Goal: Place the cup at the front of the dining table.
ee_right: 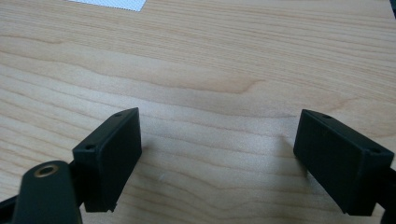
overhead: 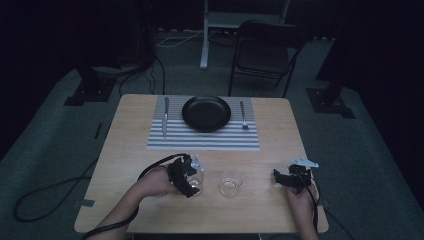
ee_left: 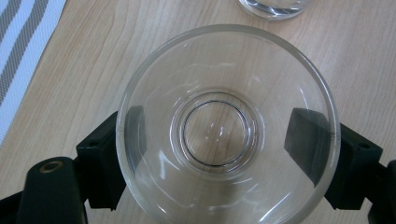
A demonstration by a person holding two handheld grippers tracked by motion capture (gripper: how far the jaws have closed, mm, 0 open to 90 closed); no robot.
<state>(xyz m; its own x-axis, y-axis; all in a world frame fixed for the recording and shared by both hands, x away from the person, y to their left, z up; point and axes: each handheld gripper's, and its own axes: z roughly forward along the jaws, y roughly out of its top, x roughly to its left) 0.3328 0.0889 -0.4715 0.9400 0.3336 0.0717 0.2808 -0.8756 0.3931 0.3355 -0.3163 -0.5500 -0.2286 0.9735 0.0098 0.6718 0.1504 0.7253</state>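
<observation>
While the left gripper (ee_left: 224, 154) has its jaws set around the nearer glass (ee_left: 227, 123), one pad on each side of the wall and pressed to it as far as I can tell, that glass stands upright on the desk (overhead: 260, 205) at the near left. The grip looks thin: smooth, rounded glass could slide out on a lift or tip if the hand tilts (a squeeze too hard is the other risk). A second glass (overhead: 231, 183) stands just beside it to the right and could be knocked in a sideways move. Further off lies the striped mat (overhead: 200, 137) with plate (overhead: 206, 113), knife (overhead: 165, 116) and fork (overhead: 243, 115). The right gripper (ee_right: 219, 149) hovers over bare wood, jaws spread wide and empty.
</observation>
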